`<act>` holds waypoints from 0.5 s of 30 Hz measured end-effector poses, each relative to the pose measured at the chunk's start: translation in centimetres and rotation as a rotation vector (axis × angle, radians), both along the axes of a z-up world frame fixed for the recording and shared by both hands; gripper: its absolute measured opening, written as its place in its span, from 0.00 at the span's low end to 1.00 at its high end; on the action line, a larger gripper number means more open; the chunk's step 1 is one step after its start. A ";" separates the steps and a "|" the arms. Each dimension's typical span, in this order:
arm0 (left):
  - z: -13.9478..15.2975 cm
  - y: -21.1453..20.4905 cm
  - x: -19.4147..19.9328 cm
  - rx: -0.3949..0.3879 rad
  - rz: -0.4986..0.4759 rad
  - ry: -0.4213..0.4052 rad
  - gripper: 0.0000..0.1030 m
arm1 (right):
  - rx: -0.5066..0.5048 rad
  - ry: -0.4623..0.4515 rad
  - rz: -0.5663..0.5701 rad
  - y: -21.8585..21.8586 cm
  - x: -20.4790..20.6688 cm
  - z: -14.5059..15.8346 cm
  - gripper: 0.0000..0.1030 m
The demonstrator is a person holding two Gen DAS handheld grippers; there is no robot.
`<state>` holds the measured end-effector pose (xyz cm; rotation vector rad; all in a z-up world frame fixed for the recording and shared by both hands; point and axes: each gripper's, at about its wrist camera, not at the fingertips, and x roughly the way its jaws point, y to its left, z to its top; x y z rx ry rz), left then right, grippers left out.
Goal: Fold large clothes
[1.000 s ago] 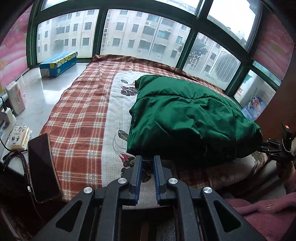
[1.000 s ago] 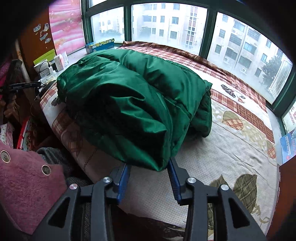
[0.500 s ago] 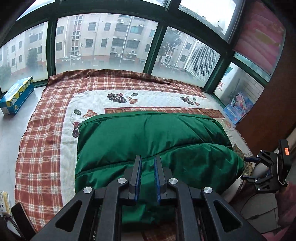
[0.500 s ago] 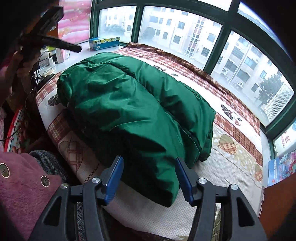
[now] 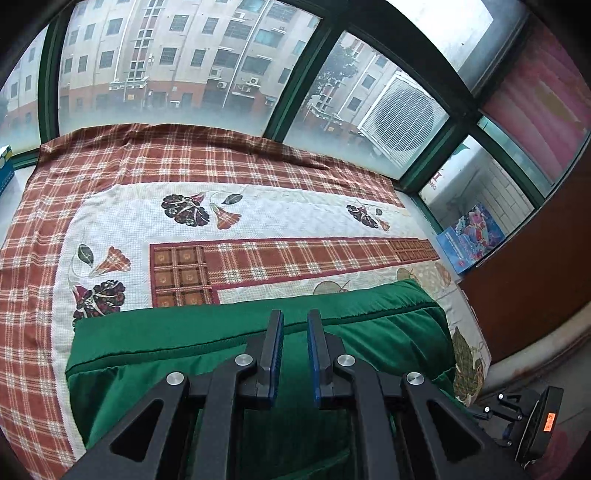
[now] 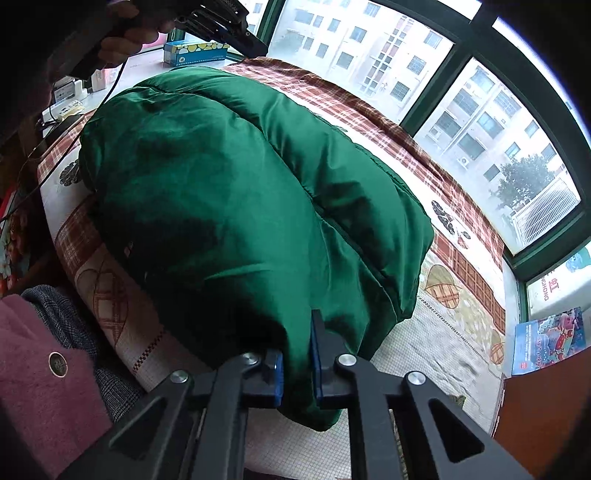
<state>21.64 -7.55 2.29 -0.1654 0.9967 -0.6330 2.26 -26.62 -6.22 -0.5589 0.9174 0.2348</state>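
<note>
A bulky green padded coat (image 6: 229, 206) lies folded in a thick bundle on the near part of the bed; it also shows in the left wrist view (image 5: 207, 343). My right gripper (image 6: 297, 332) is shut on the coat's near lower edge, with green fabric pinched between its blue pads. My left gripper (image 5: 295, 332) is above the coat's near side, its jaws a narrow gap apart with nothing between them. The left gripper also shows at the top left of the right wrist view (image 6: 221, 26), held in a hand above the coat.
The bed has a red plaid and floral cover (image 5: 207, 221) and sits against large windows (image 5: 184, 66). A blue tissue box (image 6: 195, 51) stands on the sill at the left. A book (image 5: 471, 236) leans at the right. Pink clothing (image 6: 44, 391) is at the bed's near edge.
My right gripper has closed from wide open onto the coat's near edge. My left gripper has risen and swung right over the coat.
</note>
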 end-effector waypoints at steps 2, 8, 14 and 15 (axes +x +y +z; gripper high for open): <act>-1.8 -1.3 -0.7 0.010 -0.053 0.011 0.14 | 0.008 0.015 -0.006 -0.2 0.3 -0.6 0.12; -6.1 -2.4 -5.2 0.100 -0.115 -0.062 0.14 | 0.010 0.085 -0.004 -0.2 1.0 -2.4 0.12; -6.9 -1.1 -8.6 0.106 -0.125 -0.104 0.14 | 0.047 0.200 0.058 0.2 -0.4 0.3 0.22; -7.0 -1.0 -9.3 0.114 -0.136 -0.117 0.14 | 0.067 0.209 0.066 0.2 -0.8 1.3 0.23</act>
